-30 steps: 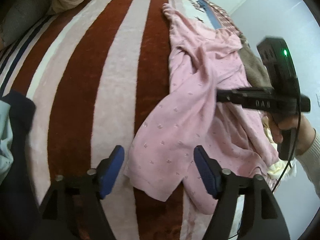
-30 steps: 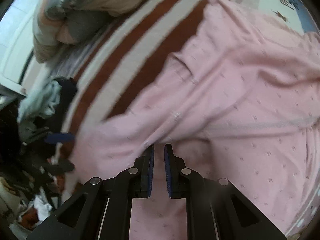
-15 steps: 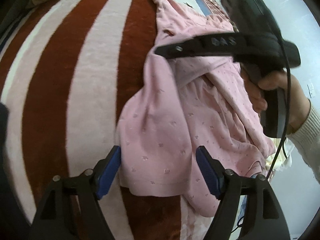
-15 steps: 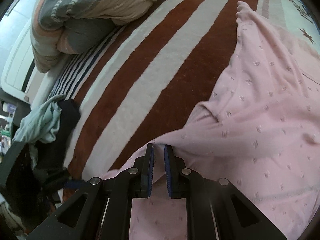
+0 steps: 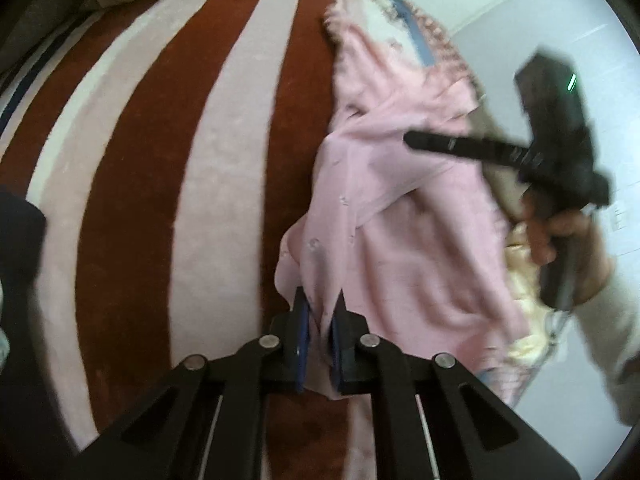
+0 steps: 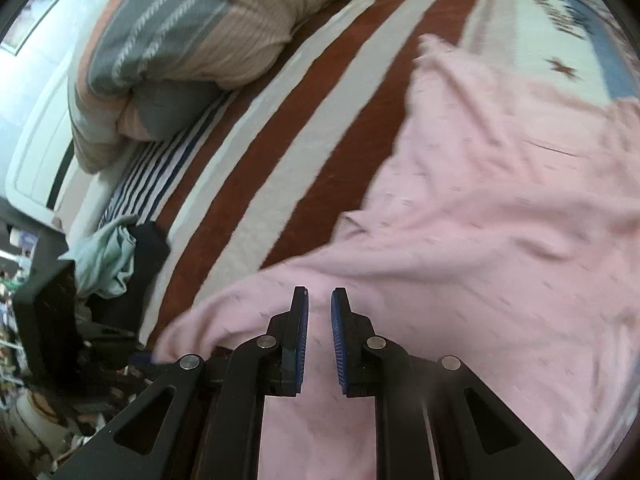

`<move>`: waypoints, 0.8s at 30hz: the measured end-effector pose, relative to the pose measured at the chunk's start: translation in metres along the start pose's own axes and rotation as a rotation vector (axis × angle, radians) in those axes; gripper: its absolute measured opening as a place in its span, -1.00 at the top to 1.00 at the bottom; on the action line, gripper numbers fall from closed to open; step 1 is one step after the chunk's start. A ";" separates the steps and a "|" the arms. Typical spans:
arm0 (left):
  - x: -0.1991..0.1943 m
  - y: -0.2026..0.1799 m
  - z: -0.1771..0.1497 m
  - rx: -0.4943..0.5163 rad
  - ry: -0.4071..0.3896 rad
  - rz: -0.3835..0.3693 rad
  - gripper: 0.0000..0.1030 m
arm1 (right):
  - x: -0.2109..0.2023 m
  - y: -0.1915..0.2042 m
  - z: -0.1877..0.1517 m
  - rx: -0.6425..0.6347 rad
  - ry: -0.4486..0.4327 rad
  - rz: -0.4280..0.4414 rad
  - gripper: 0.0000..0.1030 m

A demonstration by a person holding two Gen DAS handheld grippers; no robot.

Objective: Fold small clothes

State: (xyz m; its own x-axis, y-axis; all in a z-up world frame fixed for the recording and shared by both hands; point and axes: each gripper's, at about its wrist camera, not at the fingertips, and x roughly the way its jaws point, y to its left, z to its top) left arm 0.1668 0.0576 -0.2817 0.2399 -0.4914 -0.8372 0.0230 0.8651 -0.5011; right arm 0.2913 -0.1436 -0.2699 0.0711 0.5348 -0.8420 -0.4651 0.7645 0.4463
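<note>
Lying across a bed covered by a red-and-white striped blanket (image 5: 224,168), the pink garment (image 5: 400,240) is spread toward the blanket's right side in the left wrist view. The left tool (image 5: 319,312) is seen closed down on a bunched edge of the garment, cloth pinched between its blue pads. The right tool (image 6: 319,308) is shown with its jaws close together, a narrow gap between them, and pink cloth filling that gap; whether the pads actually press the cloth cannot be told. In the left wrist view the right tool is held in a hand (image 5: 560,236) above the garment. Striped pillows (image 6: 192,28) are piled at the bed's far end.
</note>
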 end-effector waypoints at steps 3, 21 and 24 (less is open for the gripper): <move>-0.016 -0.021 -0.001 0.021 -0.004 -0.064 0.87 | -0.024 -0.015 -0.014 0.039 -0.018 -0.016 0.84; -0.035 -0.114 -0.037 0.165 0.033 -0.071 0.87 | -0.113 -0.053 -0.102 0.175 -0.053 -0.091 0.84; -0.010 -0.088 -0.053 0.176 0.090 0.052 0.86 | -0.107 -0.057 -0.117 0.170 -0.021 -0.121 0.84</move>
State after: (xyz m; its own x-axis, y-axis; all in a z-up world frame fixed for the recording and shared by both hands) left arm 0.1111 -0.0188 -0.2411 0.1574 -0.4458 -0.8812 0.1842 0.8899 -0.4173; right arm 0.2071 -0.2867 -0.2404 0.1366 0.4419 -0.8866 -0.2963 0.8723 0.3891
